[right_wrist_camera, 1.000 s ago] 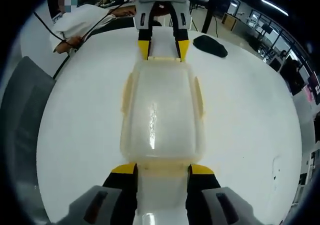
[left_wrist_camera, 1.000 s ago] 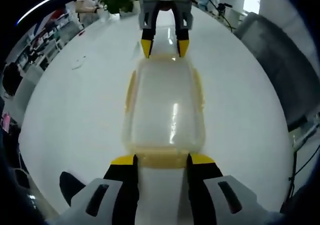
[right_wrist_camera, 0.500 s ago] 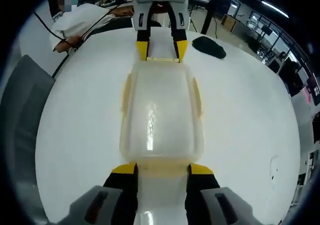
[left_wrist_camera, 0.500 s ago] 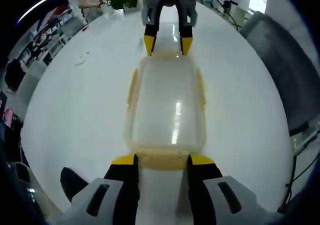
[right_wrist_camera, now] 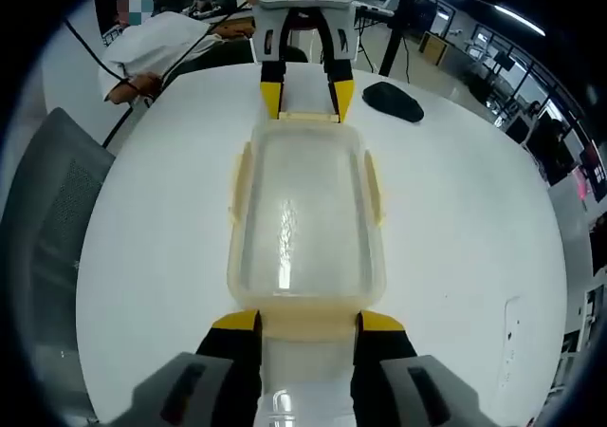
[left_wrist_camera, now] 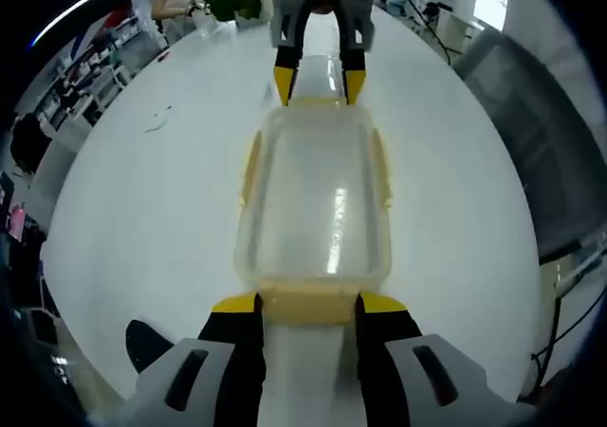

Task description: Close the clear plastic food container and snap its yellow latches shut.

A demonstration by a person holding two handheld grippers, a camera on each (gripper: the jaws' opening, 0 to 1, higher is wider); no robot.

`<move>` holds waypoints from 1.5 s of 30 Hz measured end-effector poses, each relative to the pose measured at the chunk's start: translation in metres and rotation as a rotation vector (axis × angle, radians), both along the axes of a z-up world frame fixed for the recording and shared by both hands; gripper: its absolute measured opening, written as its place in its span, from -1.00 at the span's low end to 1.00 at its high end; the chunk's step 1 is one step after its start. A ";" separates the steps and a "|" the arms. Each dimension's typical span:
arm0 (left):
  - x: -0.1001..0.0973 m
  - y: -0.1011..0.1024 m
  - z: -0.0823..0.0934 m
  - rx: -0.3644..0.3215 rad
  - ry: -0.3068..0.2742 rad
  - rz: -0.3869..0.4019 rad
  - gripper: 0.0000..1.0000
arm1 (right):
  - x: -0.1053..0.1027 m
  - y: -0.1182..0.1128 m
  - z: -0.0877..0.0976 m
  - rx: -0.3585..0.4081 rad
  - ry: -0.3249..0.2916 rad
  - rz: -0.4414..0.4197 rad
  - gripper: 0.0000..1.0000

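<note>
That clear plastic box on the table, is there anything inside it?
The clear container looks empty; only glare and the white table show through its lid. The yellow end latches hide the rim beneath them.

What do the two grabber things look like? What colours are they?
Each one has two black jaws with bright yellow tips, growing out of a light grey body with dark slots. The left gripper and the right gripper look alike. Seen from the front across the table, the body is white and grey with a yellow oval mark on top.
</note>
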State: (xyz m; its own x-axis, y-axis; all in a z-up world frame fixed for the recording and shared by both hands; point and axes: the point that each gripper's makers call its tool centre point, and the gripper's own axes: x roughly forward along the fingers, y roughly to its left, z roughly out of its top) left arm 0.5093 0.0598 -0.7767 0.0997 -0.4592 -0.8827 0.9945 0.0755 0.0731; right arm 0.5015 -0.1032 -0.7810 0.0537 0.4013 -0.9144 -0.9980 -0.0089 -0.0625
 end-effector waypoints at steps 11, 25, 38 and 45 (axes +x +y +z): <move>-0.001 -0.007 0.014 0.021 -0.017 -0.009 -0.31 | -0.003 -0.007 0.016 0.005 -0.013 0.002 -0.31; 0.005 -0.030 0.040 0.031 -0.061 -0.018 -0.31 | 0.002 -0.030 0.042 0.003 -0.058 0.000 -0.31; 0.010 -0.064 0.054 0.020 -0.078 -0.009 -0.31 | 0.008 -0.064 0.054 -0.009 -0.082 0.001 -0.31; 0.012 -0.083 0.059 0.024 -0.083 -0.007 -0.31 | 0.012 -0.081 0.058 -0.013 -0.086 0.006 -0.31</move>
State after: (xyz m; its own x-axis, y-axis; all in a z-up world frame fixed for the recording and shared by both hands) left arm 0.5218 -0.0227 -0.7180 0.1699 -0.4391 -0.8822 0.9854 0.0658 0.1570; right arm 0.5133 -0.1841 -0.7232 0.1301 0.3902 -0.9115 -0.9889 -0.0157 -0.1479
